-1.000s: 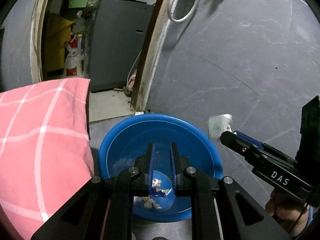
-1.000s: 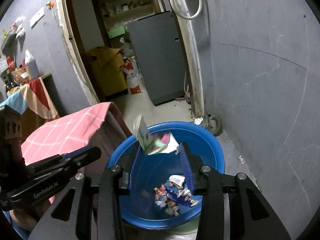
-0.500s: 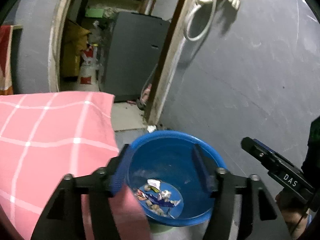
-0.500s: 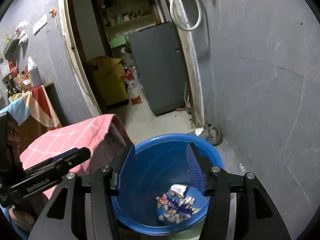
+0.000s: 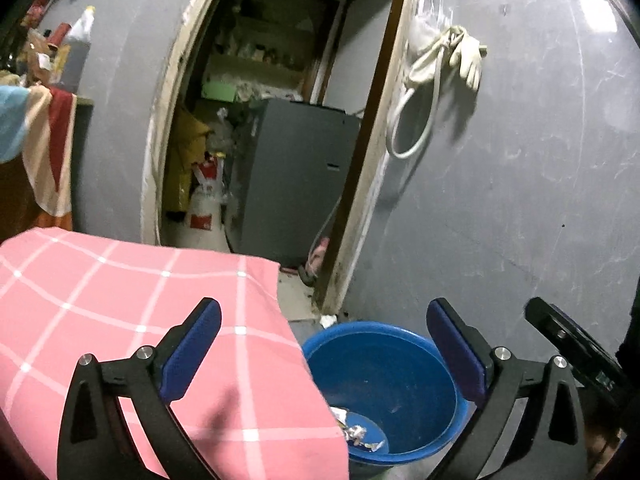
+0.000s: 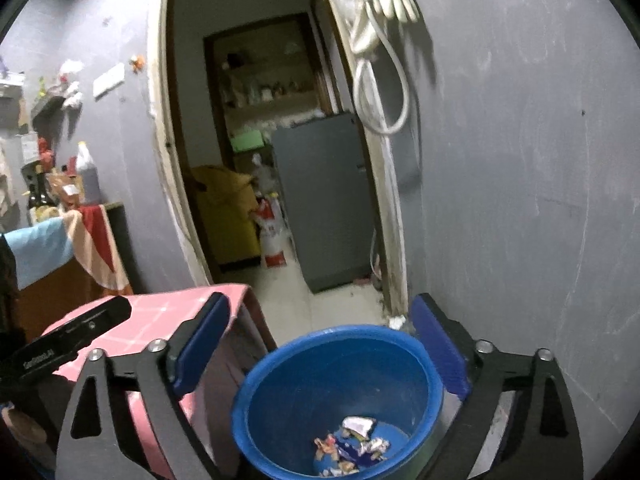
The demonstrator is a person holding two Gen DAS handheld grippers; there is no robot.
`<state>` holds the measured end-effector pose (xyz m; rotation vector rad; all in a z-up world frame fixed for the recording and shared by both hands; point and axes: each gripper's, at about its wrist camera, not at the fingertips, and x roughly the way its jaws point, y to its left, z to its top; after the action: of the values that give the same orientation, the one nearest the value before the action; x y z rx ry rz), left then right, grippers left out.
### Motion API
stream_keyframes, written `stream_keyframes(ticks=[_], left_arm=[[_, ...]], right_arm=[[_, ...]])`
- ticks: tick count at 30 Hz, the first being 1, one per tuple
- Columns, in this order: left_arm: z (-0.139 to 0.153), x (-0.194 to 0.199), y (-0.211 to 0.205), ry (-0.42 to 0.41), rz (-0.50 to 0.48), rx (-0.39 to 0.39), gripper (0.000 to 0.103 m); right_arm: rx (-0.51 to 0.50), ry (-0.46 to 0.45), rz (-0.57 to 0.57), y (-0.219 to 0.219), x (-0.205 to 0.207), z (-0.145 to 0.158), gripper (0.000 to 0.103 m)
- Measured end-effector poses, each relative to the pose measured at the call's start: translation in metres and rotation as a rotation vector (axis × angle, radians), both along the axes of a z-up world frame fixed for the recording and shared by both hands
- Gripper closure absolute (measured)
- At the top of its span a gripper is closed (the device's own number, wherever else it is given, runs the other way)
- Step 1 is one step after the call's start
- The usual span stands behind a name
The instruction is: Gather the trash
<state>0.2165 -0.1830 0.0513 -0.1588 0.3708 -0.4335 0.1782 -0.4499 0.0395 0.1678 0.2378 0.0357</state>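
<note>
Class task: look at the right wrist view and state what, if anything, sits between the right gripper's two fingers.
In the right wrist view, the right gripper is opening and grips nothing; between its fingers show only the blue basin and the wrappers at its bottom.

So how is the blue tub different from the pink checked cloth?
The blue tub is round, hard and plain; the pink checked cloth is flat, soft and crossed with white lines. The tub sits low on the floor with wrappers inside; the cloth is spread higher up and hangs over an edge. They sit side by side.

Left claw [image 5: 324, 344] opening, empty; right claw [image 6: 320, 340] opening, empty
</note>
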Motion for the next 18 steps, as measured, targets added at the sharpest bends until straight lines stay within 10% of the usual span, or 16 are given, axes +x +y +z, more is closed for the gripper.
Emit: stream_keyframes(ticks=[18], left_arm=[[-0.005,-0.086,0.040,-0.080,0.059,0.012,0.002]], right_arm=[[0.016,-0.134,-0.019,0.032,-0.083,-0.004,0.000]])
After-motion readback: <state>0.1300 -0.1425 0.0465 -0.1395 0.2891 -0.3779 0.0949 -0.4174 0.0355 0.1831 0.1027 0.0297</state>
